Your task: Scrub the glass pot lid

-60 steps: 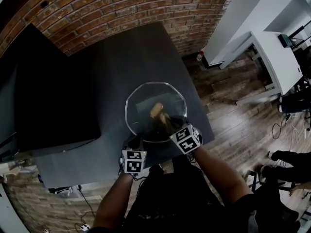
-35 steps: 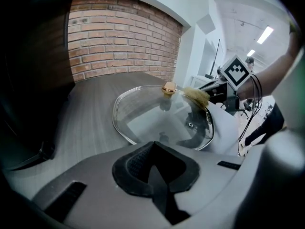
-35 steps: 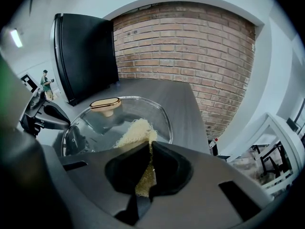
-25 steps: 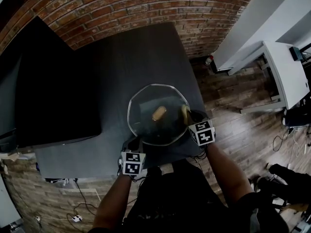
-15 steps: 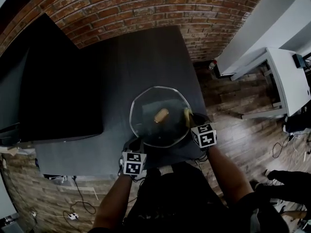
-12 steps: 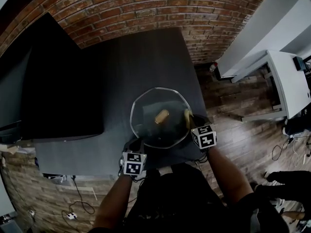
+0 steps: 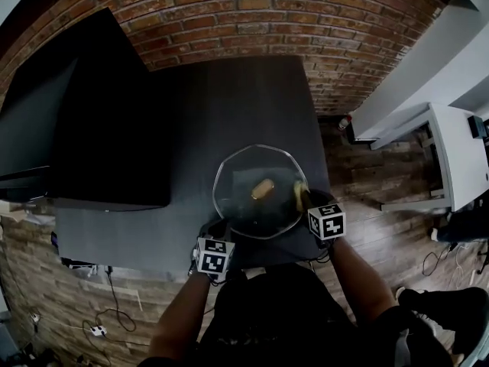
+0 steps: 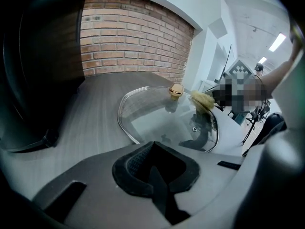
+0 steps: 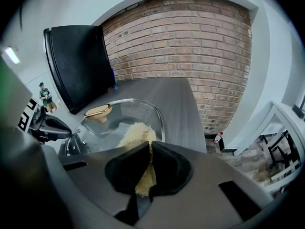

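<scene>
A dark table meets the far brick wall; large black panel left; white desk right, on wooden floor.

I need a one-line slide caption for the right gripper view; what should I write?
Right gripper pinches a yellow scouring pad against the glass pot lid on a dark table.

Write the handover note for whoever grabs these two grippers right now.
Left gripper: fingers together on the near rim of the glass pot lid, apparently steadying it.
Right gripper: shut on the yellow scrubber, which presses on the glass at the lid's right side, beside the gold knob.
The lid is at the near end of the dark table, knob up.
Done: both grips set, scrubber on the glass. No foam or dirt shows, so how much is clean cannot be told.
Left: work the scrubber over the rest of the glass, probably round the knob and the left half.
</scene>
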The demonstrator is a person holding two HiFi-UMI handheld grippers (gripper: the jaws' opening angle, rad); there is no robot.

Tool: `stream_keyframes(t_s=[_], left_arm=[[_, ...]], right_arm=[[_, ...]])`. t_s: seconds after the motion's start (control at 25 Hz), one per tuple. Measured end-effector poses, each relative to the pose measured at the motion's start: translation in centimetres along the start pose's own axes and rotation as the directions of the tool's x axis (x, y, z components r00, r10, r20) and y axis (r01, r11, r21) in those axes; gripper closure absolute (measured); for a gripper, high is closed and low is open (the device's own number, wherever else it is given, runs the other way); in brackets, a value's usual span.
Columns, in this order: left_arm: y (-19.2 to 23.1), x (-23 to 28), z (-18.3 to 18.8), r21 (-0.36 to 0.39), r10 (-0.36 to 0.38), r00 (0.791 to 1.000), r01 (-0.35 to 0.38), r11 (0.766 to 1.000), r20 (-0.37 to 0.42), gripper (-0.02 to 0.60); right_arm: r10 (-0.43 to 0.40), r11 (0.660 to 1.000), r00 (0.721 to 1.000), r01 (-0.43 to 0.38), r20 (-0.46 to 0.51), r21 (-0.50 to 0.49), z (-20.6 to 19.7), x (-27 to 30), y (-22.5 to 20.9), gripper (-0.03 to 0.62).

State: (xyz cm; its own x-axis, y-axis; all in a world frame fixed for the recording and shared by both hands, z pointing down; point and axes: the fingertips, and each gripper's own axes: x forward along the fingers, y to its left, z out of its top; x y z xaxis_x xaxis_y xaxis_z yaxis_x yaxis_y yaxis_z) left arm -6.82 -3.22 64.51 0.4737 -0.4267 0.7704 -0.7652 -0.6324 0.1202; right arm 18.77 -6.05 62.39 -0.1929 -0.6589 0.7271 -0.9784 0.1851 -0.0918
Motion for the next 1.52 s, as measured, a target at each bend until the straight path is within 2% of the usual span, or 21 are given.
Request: stream_keyframes(t_s=[0.16,0.36,0.52,0.64,0.84,1.16,1.28,1.52], left_arm=[[0.1,0.0,0.1,-0.021,0.011,1.000,-0.011,1.000,0.008,0.549],[0.2,0.1,0.1,-0.040,0.027,0.999,-0.026,0.999,0.027,0.549],[0.2,0.3,0.3,-0.051,0.039,0.998,-0.036,0.998,0.048,0.549],[0.2,0.2,0.3,-0.059,0.047,0.998,-0.045,0.997,0.034,0.549],[0.0,0.3,0.2,-0.061,0.038,0.999,-0.037,0.997,0.030,0.549],[0.1,0.0,-0.1,-0.075,0.032,0.999,-0.031,0.997,0.020,0.549],[0.1,0.0,0.0,-0.080,0.029,0.999,-0.027,0.996,0.026,0.549],[0.0,0.0,-0.1,-0.084,0.018,1.000,-0.017,0.996,0.009,0.549]], right_arm=[[0.039,0.998,0.997,-0.036,0.064,-0.045,3.3,-0.3,1.2,0.569],[0.102,0.988,0.982,-0.080,0.160,-0.134,9.7,-0.5,3.4,0.569],[0.193,0.963,0.961,-0.146,0.200,-0.228,14.5,0.1,7.1,0.569],[0.268,0.930,0.946,-0.205,0.180,-0.305,16.5,1.2,10.8,0.569],[0.349,0.848,0.933,-0.277,0.083,-0.453,16.8,3.5,16.7,0.569],[0.373,0.717,0.924,-0.346,-0.087,-0.605,13.9,6.6,21.8,0.569],[0.364,0.649,0.916,-0.379,-0.168,-0.660,12.4,7.5,22.8,0.569],[0.326,0.489,0.893,-0.441,-0.312,-0.752,9.2,8.8,24.5,0.569]])
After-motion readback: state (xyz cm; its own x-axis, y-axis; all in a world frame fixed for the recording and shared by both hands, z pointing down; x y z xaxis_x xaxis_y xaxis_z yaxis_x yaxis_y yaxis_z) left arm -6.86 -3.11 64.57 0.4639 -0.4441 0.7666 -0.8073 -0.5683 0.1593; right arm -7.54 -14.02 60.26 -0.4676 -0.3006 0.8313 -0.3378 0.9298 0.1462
